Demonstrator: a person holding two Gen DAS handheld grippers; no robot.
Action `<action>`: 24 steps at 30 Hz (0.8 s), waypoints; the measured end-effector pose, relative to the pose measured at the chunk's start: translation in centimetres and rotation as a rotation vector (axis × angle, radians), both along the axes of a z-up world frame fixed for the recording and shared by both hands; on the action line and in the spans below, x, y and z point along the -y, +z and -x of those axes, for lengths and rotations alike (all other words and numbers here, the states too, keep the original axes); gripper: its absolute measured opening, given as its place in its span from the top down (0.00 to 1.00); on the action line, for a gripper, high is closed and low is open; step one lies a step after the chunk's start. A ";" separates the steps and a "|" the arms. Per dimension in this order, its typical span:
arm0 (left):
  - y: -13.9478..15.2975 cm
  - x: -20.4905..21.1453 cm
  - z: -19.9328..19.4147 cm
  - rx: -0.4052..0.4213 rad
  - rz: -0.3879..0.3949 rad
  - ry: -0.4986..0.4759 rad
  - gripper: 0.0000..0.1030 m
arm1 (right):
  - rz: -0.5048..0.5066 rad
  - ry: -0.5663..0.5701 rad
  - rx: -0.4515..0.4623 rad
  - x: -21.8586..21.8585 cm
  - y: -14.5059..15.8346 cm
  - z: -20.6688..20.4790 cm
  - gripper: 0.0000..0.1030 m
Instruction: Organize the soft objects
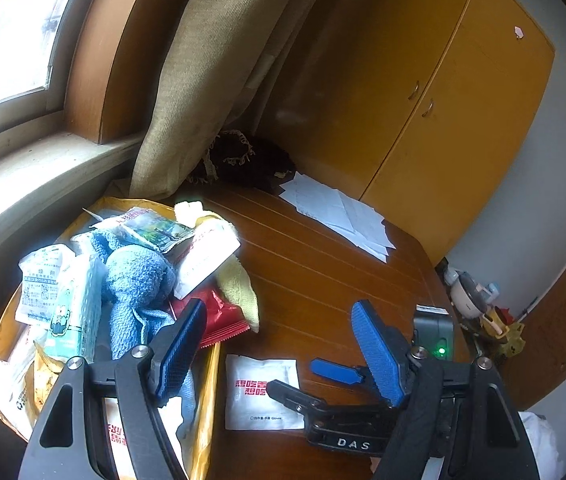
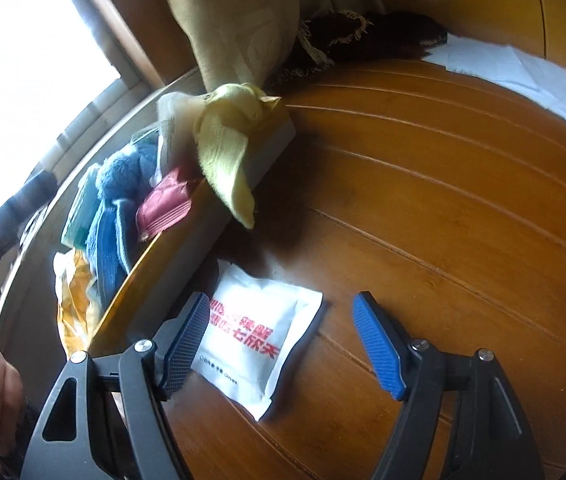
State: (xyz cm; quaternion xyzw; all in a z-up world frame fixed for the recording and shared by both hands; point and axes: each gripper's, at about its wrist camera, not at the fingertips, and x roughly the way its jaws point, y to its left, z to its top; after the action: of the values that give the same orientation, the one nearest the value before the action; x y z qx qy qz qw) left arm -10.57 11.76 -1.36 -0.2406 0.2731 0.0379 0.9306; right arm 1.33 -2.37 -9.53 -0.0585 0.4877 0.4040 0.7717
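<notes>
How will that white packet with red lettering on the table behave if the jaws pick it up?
The white packet looks flat and puffy, so probably light and floppy, sagging from one edge. Its glossy wrapper may slip. It lies flat on the table, so it won't roll.

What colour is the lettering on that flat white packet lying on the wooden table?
Red, on the flat white packet; the right wrist view shows it best.

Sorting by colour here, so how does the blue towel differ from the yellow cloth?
The blue towel is bunched in the middle of the box, among packets; the yellow cloth sits at the box's far end. The blue towel stays inside the box, while the yellow cloth droops over its rim toward the table. The blue towel looks thick and fluffy, the yellow cloth thinner. Both are soft fabrics, crumpled rather than folded.
</notes>
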 end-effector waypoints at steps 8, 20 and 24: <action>-0.1 0.2 -0.4 -0.006 0.004 -0.006 0.24 | 0.005 0.055 0.007 2.9 0.3 3.5 0.27; -0.2 -0.2 0.8 -0.009 -0.002 0.014 0.24 | 0.001 0.045 -0.042 -0.2 0.0 1.2 0.26; -0.2 -0.7 0.9 -0.004 0.000 0.026 0.24 | 0.029 -0.020 0.004 -0.6 0.0 2.6 0.29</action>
State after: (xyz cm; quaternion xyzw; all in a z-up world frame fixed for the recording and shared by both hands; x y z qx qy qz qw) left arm -11.50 12.44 -1.52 -0.2442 0.2720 0.0504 0.9294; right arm -1.31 -1.76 -9.52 -0.0658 0.4926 0.3890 0.7757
